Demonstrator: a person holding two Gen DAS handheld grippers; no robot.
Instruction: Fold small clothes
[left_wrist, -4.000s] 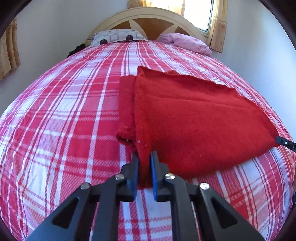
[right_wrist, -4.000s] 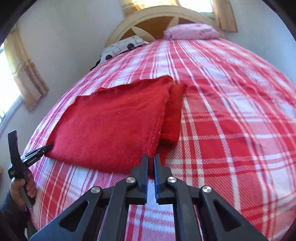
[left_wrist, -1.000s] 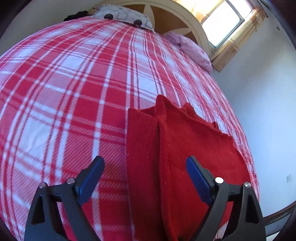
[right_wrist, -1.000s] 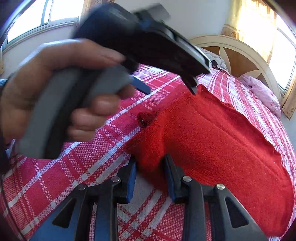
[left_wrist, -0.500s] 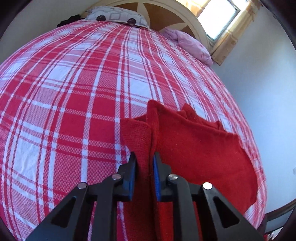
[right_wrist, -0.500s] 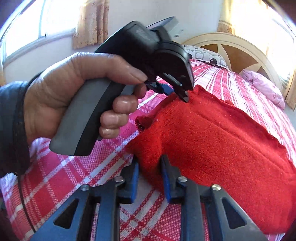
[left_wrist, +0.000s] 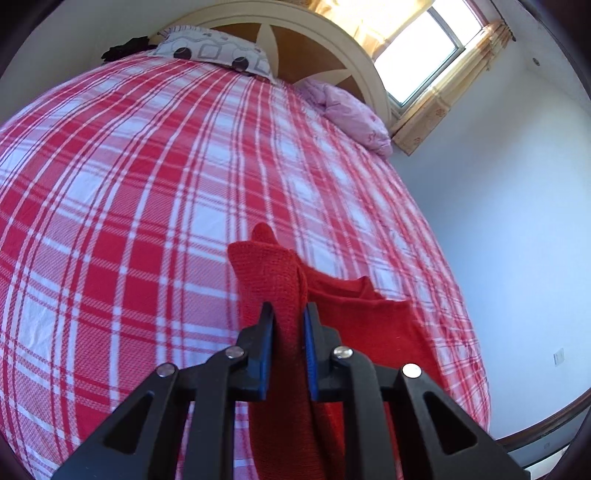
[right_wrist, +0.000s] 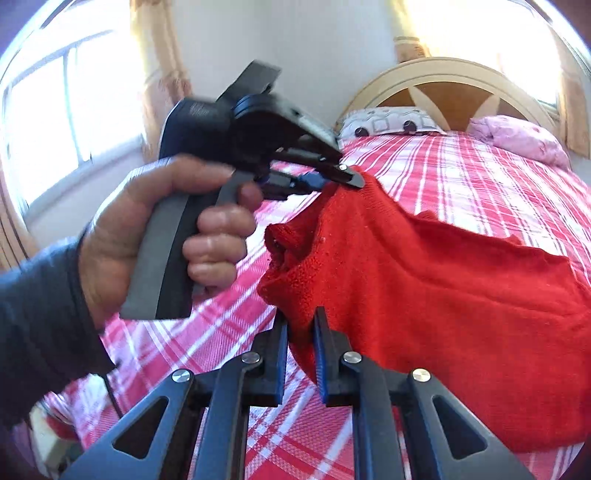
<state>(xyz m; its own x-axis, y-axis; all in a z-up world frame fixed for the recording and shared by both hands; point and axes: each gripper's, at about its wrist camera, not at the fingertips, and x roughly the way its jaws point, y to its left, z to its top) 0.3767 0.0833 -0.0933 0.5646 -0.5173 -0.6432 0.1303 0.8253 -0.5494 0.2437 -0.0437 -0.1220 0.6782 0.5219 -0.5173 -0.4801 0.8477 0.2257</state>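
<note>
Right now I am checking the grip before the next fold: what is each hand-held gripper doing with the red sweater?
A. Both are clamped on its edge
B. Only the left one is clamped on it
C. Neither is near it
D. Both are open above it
A: the left hand-held gripper and the right hand-held gripper each have red sweater fabric pinched between their fingers.

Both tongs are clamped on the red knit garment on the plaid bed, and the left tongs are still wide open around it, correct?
Not quite. The left tongs are shut on the red knit garment, as the left wrist view shows: fabric is pinched between the blue pads. The right tongs also grip it on the plaid bed.
</note>
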